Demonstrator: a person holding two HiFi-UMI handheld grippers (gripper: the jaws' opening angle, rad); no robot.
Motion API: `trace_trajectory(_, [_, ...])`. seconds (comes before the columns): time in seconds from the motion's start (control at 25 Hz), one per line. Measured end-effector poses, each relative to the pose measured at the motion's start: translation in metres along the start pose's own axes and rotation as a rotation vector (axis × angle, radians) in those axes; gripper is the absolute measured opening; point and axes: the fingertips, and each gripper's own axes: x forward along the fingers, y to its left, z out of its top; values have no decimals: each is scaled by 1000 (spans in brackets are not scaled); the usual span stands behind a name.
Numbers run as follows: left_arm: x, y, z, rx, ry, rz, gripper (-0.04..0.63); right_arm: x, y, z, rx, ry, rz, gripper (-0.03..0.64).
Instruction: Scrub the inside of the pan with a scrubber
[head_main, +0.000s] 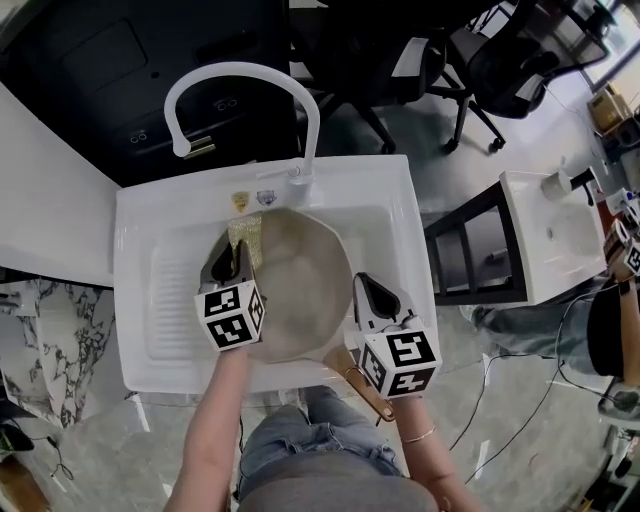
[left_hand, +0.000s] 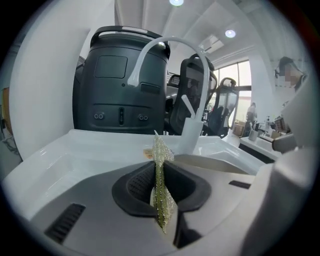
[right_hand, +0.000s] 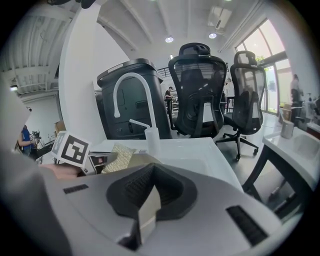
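A round, pale metal pan (head_main: 303, 290) lies in the white sink (head_main: 392, 205), with its brown handle (head_main: 366, 390) pointing back over the front edge. My left gripper (head_main: 230, 264) is over the pan's left rim, shut on a glittery gold-green scrubber (head_main: 246, 238) that stands up thin between its jaws (left_hand: 160, 192). My right gripper (head_main: 374, 300) is at the pan's right rim, shut on the rim, which shows as a flat pale strip (right_hand: 146, 212) between the pads. From the right gripper view the scrubber (right_hand: 116, 157) is seen beside the left gripper's marker cube (right_hand: 71, 148).
A white arched faucet (head_main: 245, 80) rises behind the basin, with a ribbed drainboard (head_main: 170, 290) on its left. A black bin (head_main: 120, 60) and office chairs (head_main: 500, 60) stand beyond. Another white sink unit (head_main: 550, 230) and a person are at the right.
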Motion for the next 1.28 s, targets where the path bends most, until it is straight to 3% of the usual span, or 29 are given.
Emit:
trace_trajectory(0.24, [-22,-37,6,-16,16,-172,60,-10,6,11,-15,-34,5,9])
trace_trajectory(0.44, [-38,-82,2,-10,78,-325,60,-21,6,20,-29,-63,3,9])
trace_trajectory(0.68, [-52,-128,-18,42,179,-448,60,-30,5,25,-34,-89,5,9])
trace_trajectory(1.0, [-41,-149,-59,70,339,-557,58,-28,5,23,-23,-78,-43,9])
trace_trajectory(1.28, [-13,-133,-83,108,451,-553,57,-22,2,24,9,-61,-124,9])
